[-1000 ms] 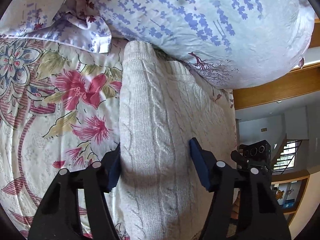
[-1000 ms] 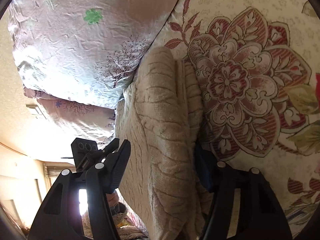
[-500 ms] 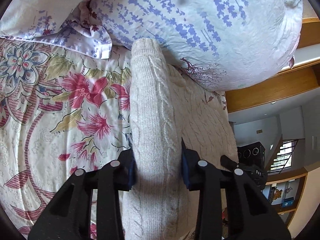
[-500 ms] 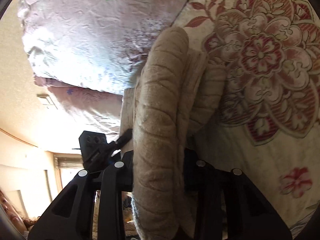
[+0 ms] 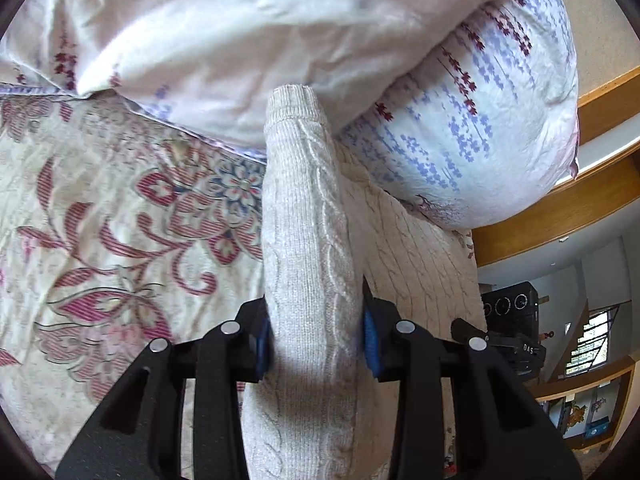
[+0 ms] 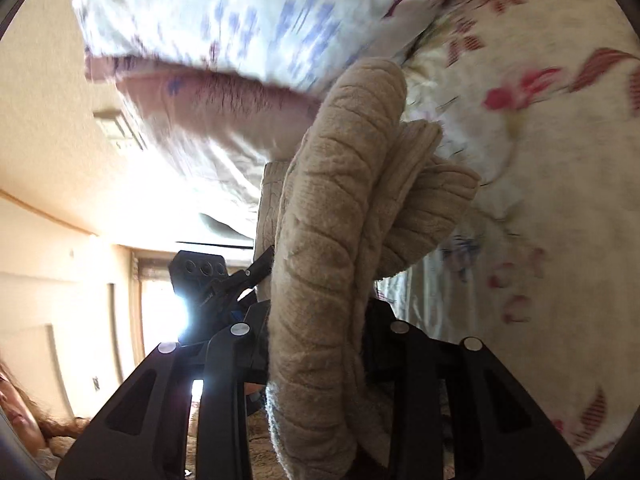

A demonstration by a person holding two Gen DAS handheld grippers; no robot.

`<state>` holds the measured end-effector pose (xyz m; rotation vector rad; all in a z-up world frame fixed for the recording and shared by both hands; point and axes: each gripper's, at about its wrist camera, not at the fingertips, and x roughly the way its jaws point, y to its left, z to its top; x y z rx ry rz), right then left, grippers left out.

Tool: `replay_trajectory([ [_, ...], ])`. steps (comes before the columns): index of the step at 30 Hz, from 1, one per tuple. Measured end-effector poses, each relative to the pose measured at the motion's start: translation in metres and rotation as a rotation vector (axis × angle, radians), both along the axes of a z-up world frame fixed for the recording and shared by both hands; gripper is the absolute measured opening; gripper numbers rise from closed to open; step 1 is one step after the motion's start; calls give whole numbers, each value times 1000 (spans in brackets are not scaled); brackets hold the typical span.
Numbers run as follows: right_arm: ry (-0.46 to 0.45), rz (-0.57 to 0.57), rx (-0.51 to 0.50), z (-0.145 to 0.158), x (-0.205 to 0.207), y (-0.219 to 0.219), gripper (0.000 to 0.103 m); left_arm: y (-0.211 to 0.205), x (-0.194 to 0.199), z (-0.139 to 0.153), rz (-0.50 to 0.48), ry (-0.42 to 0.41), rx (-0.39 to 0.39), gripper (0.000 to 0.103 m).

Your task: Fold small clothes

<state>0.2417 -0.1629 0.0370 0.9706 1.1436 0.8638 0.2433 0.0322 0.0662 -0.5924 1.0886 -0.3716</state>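
Cable-knit sweater (image 5: 308,280) held above the floral bedspread (image 5: 120,240), beside the pillows (image 5: 460,120). Left gripper (image 5: 316,344) and right gripper (image 6: 316,340) jaws each clamped a bunched edge; folding appeared partway, final fold remaining.

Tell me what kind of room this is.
Most likely a bedroom in a home: the sweater held by both tongs lies on a floral bedspread, pillows are piled at its far end, and a staircase shows beyond.
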Motion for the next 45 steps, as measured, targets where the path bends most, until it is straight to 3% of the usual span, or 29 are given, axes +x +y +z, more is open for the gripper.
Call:
replay_trajectory([
  [4,19,10,-169,-14,11,29,31,19,2,-22,43,58,68,38],
  [7,62,-24,-181,-21,17,30,33,20,4,-35,78,66,71,49],
  [11,0,-28,-278,4,10,28,40,22,2,-36,104,71,83,56],
  [14,-32,-129,-282,21,14,4,44,27,-9,-16,120,9,157,56],
  [18,42,-163,-278,12,33,-3,45,20,-21,20,100,-130,236,62],
  [19,49,-153,-280,9,40,-2,44,13,-24,26,69,-153,264,65],
  [20,35,-148,-294,8,44,6,21,2,-26,29,29,-166,299,66],
  [23,6,-207,-391,8,55,15,14,-29,-27,25,-67,-170,363,66],
  [27,11,-247,-450,-1,64,30,11,-48,-19,7,-94,-147,424,68],
  [30,-40,-225,-523,5,66,57,11,-59,-17,-1,-118,-155,496,70],
  [33,-128,-219,-534,36,49,70,13,-62,-27,6,-128,-178,527,72],
  [34,-175,-218,-548,43,37,65,18,-62,-33,9,-123,-191,541,77],
  [35,-227,-216,-561,55,24,68,29,-61,-40,12,-111,-203,563,79],
  [37,-303,-199,-573,69,1,77,43,-61,-53,14,-94,-211,599,83],
  [38,-329,-184,-576,72,-9,80,43,-61,-58,14,-88,-209,611,83],
  [42,-398,-88,-638,64,-50,84,43,-69,-73,5,-71,-192,645,84],
  [45,-426,-25,-839,44,-63,101,43,-77,-77,-2,-68,-169,685,84],
])
